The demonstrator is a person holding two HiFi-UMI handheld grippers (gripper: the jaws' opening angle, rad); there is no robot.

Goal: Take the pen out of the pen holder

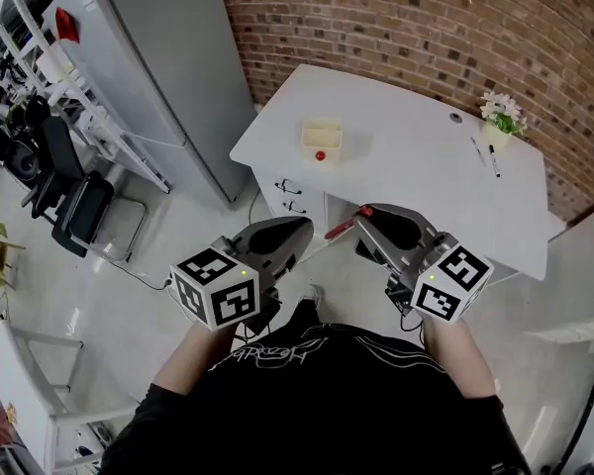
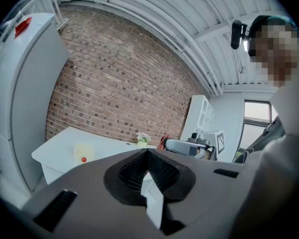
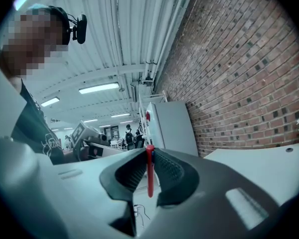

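1. Two grippers, one in each hand, both held off the white desk, over the floor. One marker cube on each.
2. Left gripper: jaws closed tip to tip, nothing between them.
3. Right gripper: jaws nearly closed and clamped on one red pen. The pen stands upright across the pads in the right gripper view. In the head view it sticks out sideways toward the left gripper.
4. So the held pen is in the air in front of the desk, touching nothing on it.
5. Two more pens lie flat on the desk, side by side, near its right end.
6. One small flower pot stands just behind those two pens.
7. One pale yellow tray sits on the left part of the desk, with one red ball at its near edge.
8. One grey cabinet stands left of the desk against the brick wall.
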